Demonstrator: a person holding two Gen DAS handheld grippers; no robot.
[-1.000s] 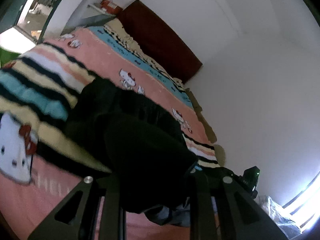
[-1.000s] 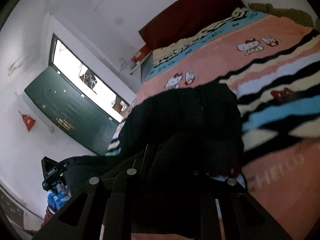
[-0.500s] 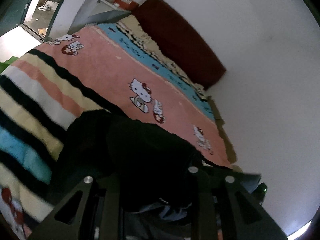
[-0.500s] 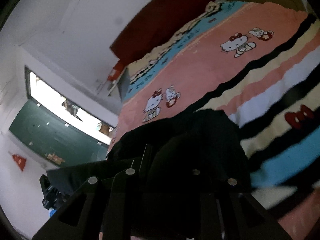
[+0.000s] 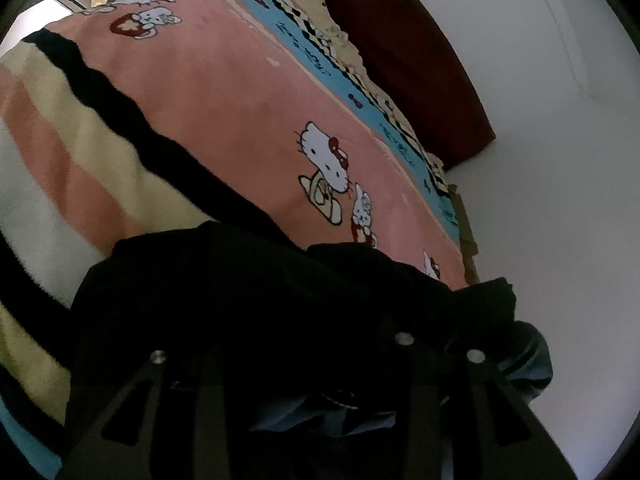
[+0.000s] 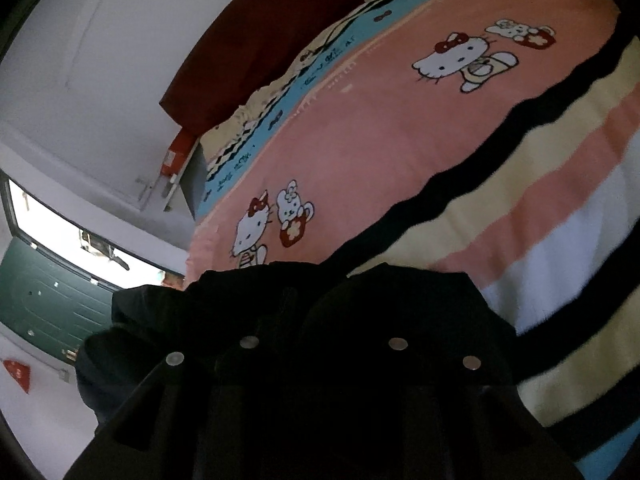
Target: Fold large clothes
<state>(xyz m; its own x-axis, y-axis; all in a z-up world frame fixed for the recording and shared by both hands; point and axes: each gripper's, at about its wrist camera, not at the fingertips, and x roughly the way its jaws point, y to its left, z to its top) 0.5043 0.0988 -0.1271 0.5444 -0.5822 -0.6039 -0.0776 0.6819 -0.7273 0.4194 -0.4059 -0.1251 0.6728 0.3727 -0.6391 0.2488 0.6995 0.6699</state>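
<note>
Fleecy striped blanket (image 5: 224,92) | black garment (image 5: 240,292) – soft, bunched, limp

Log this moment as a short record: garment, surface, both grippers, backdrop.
garment: black garment, bunched at the near edge of the bed, dark across both wrist views
surface: pink striped cartoon-cat blanket covering the bed
left gripper: garment lies between its fingers; jaws have just been opening; grip cannot be told
right gripper: same, fingers lost in black cloth
backdrop: dark red headboard against a white wall
fold: not yet flat
</note>
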